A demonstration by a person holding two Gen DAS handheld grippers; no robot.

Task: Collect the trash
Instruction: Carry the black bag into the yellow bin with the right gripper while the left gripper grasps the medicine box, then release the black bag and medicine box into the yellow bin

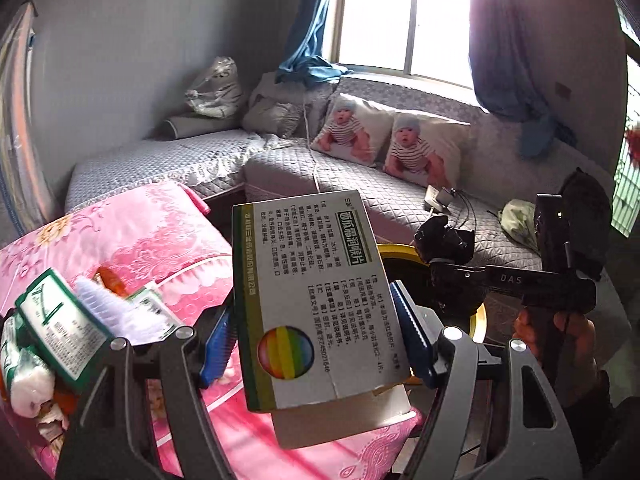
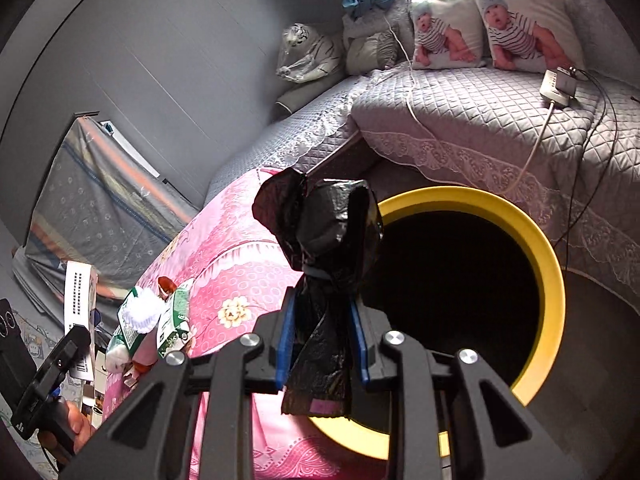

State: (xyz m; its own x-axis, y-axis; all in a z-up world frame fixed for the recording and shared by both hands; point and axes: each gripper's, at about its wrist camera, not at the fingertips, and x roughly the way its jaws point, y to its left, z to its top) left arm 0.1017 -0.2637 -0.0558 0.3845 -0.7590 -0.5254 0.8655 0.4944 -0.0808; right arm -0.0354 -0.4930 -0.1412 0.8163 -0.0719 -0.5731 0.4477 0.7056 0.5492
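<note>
From your left wrist view, your left tool (image 1: 316,328) is gripping a white medicine box (image 1: 316,296) between its blue pads, the box standing tilted above the pink cloth (image 1: 160,240). To the left on that cloth, more trash is lying in a heap: green-and-white packs (image 1: 60,320), a white brush-like piece (image 1: 108,312) and crumpled tissue (image 1: 24,384). Behind the box, a strip of the yellow bin (image 1: 478,320) rim is showing. At right, your other hand (image 1: 560,332) is carrying the right tool, which is pinching a black bag (image 1: 444,240).

From your right wrist view, your right tool (image 2: 322,340) is standing narrow, clamping the black bag (image 2: 324,232) at its neck, the crumpled top sticking up beyond the pads. The bag is hanging over the near left edge of the bin (image 2: 548,264), whose dark mouth is opening just behind it. The packs (image 2: 172,320) are resting on the pink cloth (image 2: 240,264) to the left, well apart from the bin. The grey sofa (image 2: 460,120) is sitting behind.
</note>
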